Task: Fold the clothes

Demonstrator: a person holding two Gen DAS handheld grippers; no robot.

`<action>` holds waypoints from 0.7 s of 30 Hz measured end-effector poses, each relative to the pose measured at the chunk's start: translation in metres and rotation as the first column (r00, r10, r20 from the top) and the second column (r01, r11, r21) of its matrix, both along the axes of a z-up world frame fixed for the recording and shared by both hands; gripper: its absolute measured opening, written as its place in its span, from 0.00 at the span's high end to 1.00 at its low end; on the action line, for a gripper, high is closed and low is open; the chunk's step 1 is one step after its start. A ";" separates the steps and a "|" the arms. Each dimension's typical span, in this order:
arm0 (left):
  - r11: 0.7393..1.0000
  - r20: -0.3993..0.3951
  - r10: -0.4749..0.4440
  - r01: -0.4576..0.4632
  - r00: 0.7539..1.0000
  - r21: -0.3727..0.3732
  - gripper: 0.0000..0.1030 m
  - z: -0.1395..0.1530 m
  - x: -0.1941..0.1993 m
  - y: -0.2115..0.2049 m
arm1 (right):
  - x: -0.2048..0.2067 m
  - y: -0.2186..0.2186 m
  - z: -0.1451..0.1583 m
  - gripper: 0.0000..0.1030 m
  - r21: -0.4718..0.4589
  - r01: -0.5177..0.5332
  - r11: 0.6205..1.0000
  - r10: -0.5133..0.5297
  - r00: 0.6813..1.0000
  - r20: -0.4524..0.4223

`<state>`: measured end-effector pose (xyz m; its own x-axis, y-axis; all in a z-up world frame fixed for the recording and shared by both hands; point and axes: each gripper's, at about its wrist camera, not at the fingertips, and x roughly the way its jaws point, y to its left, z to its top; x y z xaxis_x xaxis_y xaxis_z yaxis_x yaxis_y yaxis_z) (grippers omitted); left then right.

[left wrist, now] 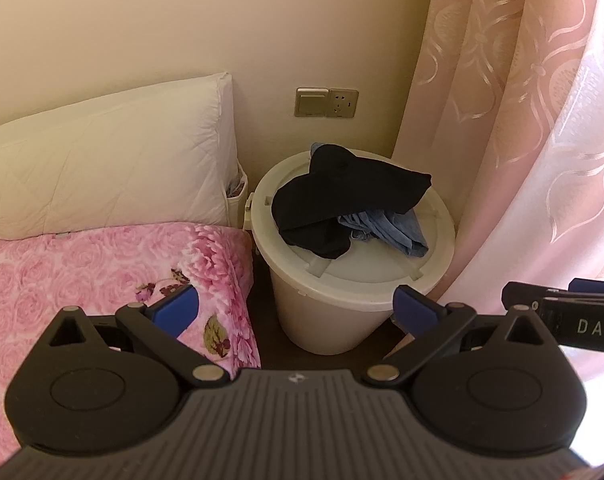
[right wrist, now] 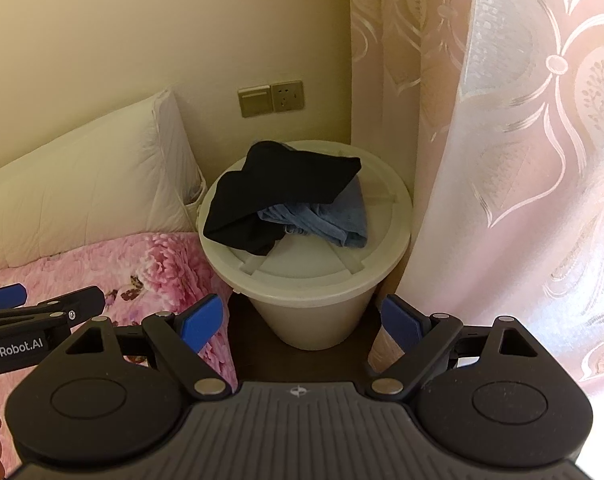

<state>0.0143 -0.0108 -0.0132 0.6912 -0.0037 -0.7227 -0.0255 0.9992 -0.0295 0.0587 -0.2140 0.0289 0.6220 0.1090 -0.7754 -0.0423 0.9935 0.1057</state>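
A crumpled black garment lies heaped on the lid of a cream bucket, half covering a bunched blue denim piece. My left gripper hovers short of the bucket, tilted down, its blue pads wide apart with nothing between them. My right gripper stands open beside it, also empty and well short of the clothes. Each gripper's tip shows at the edge of the other's view: the right one and the left one.
A bed with a pink floral blanket and a white pillow lies left of the bucket. A pink patterned curtain hangs close on the right. A wall switch and socket sit behind.
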 end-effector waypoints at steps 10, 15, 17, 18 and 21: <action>1.000 -0.007 0.002 -0.002 1.000 -0.013 0.01 0.002 0.007 0.008 | 0.013 0.002 0.000 0.14 -0.007 -0.002 1.000 0.002 1.000 -0.009; 1.000 -0.017 0.000 0.000 1.000 -0.019 0.01 0.002 0.011 0.013 | 0.014 0.007 0.002 0.14 -0.010 0.004 1.000 -0.005 1.000 -0.015; 1.000 -0.021 -0.001 0.001 1.000 -0.021 0.01 0.002 0.012 0.015 | 0.014 0.007 0.001 0.14 -0.010 0.005 1.000 -0.005 1.000 -0.017; 1.000 -0.023 -0.001 0.001 1.000 -0.021 0.01 0.001 0.012 0.015 | 0.014 0.007 0.001 0.14 -0.010 0.005 1.000 -0.005 1.000 -0.018; 1.000 -0.026 -0.003 0.002 1.000 -0.022 0.01 0.001 0.015 0.017 | 0.016 0.009 0.001 0.14 -0.012 0.005 1.000 -0.005 1.000 -0.021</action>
<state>0.0293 0.0060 -0.0122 0.6722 -0.0213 -0.7401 -0.0238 0.9984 -0.0504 0.0747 -0.2049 0.0302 0.6061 0.0969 -0.7895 -0.0353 0.9948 0.0951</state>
